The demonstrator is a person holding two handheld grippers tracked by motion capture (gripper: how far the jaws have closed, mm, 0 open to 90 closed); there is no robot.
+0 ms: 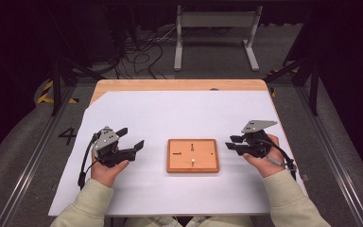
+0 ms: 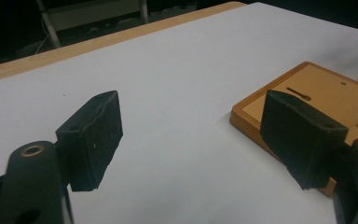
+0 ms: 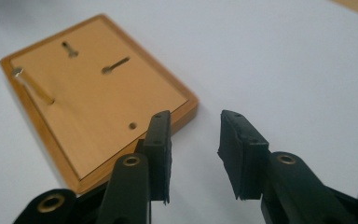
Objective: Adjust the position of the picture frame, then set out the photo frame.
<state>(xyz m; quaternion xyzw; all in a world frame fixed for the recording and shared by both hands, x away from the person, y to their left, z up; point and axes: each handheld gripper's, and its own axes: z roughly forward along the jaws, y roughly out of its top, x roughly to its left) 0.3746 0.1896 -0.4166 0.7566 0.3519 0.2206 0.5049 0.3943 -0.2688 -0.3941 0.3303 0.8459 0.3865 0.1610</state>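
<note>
High view: the wooden board [image 1: 192,155] lies on the white-covered table [image 1: 170,113] between the left gripper [image 1: 131,140] and the right gripper [image 1: 230,142], both parted and empty.

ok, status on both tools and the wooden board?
Left tool open, empty, left of the wooden board. Right tool open, empty, right of it. Board flat on the white sheet, untouched. Nothing in the way.
</note>
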